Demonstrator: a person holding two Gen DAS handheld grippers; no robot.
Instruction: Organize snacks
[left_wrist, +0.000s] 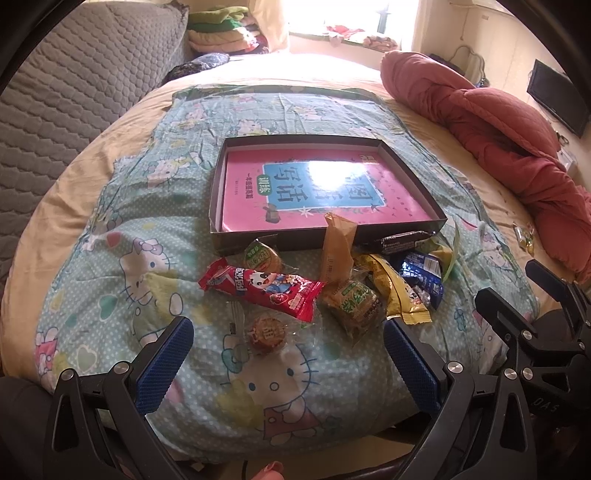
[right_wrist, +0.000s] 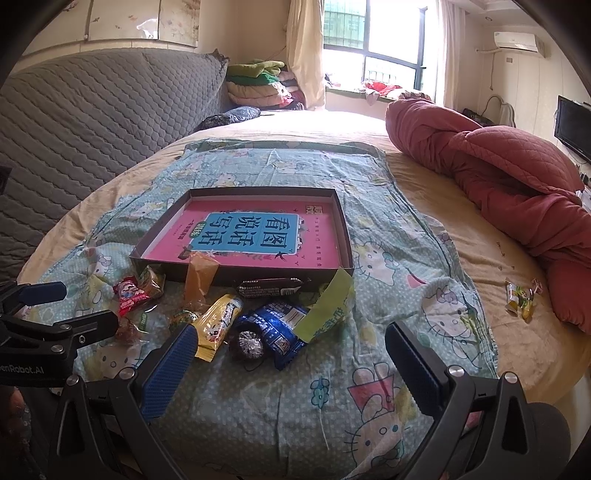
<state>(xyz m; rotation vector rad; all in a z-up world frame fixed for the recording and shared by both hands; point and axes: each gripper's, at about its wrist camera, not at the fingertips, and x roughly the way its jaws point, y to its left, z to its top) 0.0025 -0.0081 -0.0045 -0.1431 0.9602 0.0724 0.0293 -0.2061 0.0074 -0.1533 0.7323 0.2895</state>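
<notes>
Both grippers, left (left_wrist: 288, 354) and right (right_wrist: 290, 363), hover spread wide and empty. Snacks (left_wrist: 332, 284) lie heaped against the box's (left_wrist: 218, 184) near wall. Likely trouble: overlapping crinkly wrappers slip or come up together, and the soft bed (right_wrist: 461, 236) yields under pressure.

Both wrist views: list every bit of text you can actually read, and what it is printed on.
"看图说话写话": upside down on the pink book in the box.
"训练": green tag on the same book.
"enRobot.AI": cut off at the edge, on the left tool body in the right wrist view.
"DAS": on the right tool body in the left wrist view.
Snack wrappers, e.g. red wrapper, blue wrapper: print too small or blurred to read.
</notes>
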